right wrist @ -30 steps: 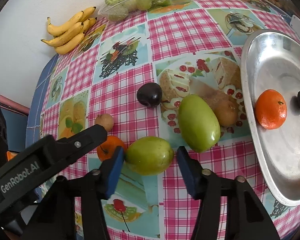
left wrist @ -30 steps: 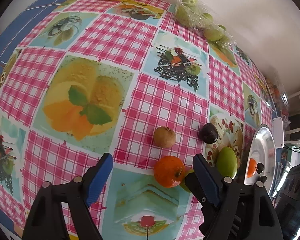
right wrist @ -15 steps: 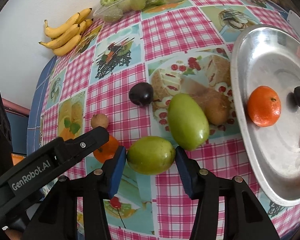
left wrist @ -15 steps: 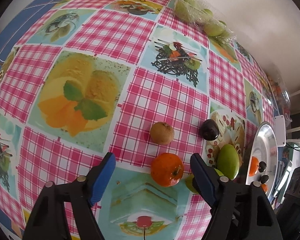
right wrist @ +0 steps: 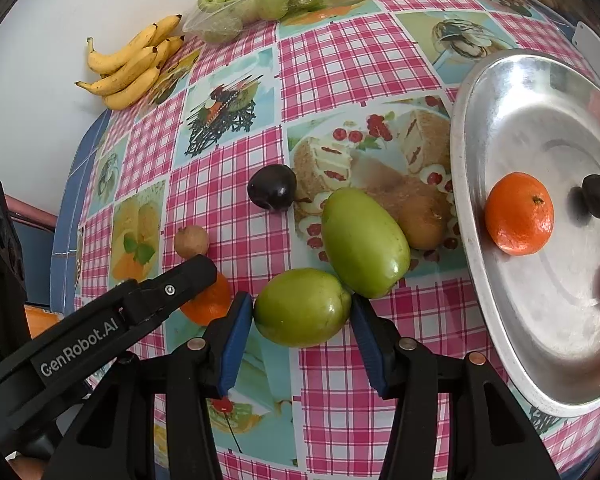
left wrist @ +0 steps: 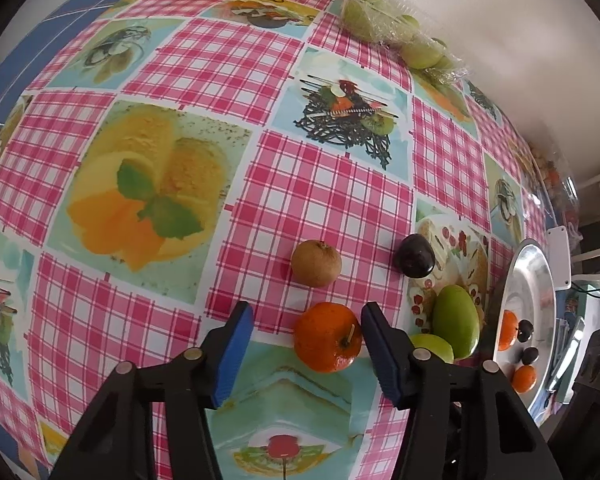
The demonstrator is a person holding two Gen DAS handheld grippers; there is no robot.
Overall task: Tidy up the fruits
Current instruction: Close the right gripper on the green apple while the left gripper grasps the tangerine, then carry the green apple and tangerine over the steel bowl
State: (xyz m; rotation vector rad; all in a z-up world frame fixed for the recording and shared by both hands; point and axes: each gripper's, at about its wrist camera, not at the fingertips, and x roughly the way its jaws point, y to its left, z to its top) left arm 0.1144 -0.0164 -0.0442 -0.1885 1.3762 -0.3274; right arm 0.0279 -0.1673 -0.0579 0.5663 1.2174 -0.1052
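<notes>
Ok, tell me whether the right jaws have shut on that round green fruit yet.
Not clearly shut. In the right wrist view the right gripper brackets the round green fruit: the left pad touches it, but contact at the other pad cannot be told.

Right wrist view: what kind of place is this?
Probably a home kitchen or dining table: a food-print checked tablecloth, bananas against a white wall, loose fruit beside a metal tray.

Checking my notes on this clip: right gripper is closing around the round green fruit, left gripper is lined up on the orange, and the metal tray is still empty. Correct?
Not quite. The metal tray is not empty: the right wrist view shows an orange fruit and a small dark fruit already on it. The rest holds: the right gripper brackets the round green fruit, and the left gripper faces the orange.
</notes>
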